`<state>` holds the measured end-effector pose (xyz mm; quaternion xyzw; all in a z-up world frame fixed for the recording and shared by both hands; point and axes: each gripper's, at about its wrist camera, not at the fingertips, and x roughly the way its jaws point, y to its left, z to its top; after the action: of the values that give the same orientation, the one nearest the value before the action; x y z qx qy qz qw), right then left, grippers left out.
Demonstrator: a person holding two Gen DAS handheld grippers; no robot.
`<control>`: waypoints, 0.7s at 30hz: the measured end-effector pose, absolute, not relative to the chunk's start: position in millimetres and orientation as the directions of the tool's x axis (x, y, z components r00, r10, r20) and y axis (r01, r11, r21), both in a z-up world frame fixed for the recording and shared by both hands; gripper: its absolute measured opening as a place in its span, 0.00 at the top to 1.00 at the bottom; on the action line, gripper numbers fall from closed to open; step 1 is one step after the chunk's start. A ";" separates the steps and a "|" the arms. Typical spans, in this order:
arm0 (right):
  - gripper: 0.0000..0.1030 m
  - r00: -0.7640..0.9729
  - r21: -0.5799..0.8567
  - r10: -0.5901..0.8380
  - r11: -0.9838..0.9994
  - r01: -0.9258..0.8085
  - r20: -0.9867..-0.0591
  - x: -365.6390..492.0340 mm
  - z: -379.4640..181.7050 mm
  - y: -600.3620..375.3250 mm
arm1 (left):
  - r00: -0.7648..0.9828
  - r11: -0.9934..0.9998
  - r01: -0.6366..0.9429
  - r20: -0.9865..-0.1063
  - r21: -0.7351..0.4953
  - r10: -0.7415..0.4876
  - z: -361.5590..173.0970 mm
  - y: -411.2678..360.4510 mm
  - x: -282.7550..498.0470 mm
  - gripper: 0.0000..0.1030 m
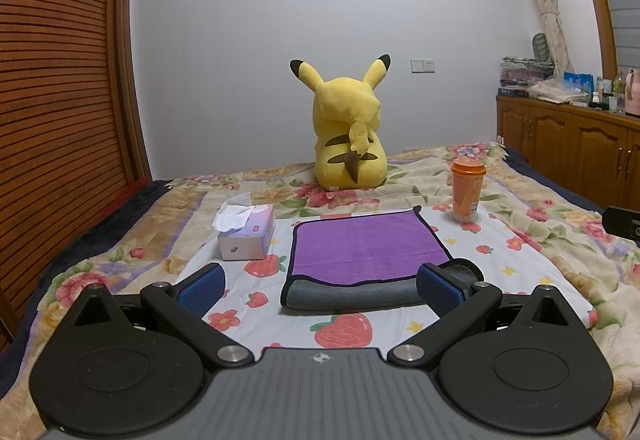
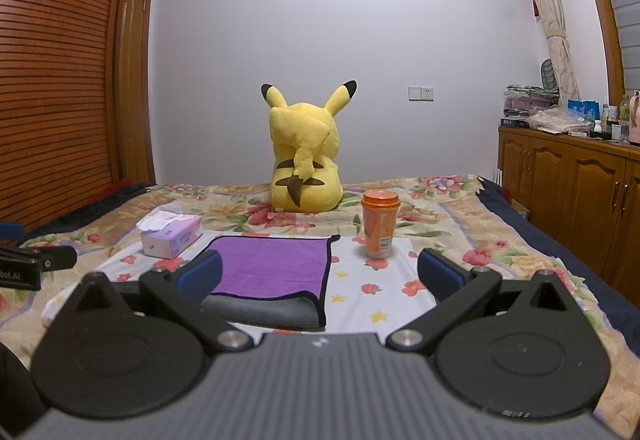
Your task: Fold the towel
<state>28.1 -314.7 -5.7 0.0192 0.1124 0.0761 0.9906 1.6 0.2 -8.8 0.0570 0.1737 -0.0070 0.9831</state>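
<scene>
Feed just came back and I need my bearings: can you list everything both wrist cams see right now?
towel: 1, purple with grey underside, already folded over, on the bed ahead of both grippers
tissue box: 1, pale purple, left of towel
cup: 1, orange with lid, upright, right of towel
plush toy: 1, yellow, behind towel, facing the wall
bed cover: 1, floral
cabinet: 1, brown wood, far right, cluttered top
left gripper: open, holding nothing
right gripper: open, holding nothing
</scene>
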 end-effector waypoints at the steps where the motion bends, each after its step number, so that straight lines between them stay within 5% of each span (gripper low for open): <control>1: 0.00 0.963 0.055 0.155 0.988 -0.146 -0.220 27.9 -5.6 -314.7 | 0.940 0.993 0.034 -0.342 0.110 0.006 -9.0 0.2 1.6 0.00; 21: 0.00 0.963 0.056 0.155 0.988 -0.146 -0.221 28.7 -6.1 -315.7 | 0.938 0.993 0.032 -0.347 0.110 0.008 -10.6 4.2 2.2 0.00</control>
<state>28.7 -315.7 -6.1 0.0195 0.1129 0.0760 0.9905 2.2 4.2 -10.6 0.0568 0.1764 -0.0059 0.9827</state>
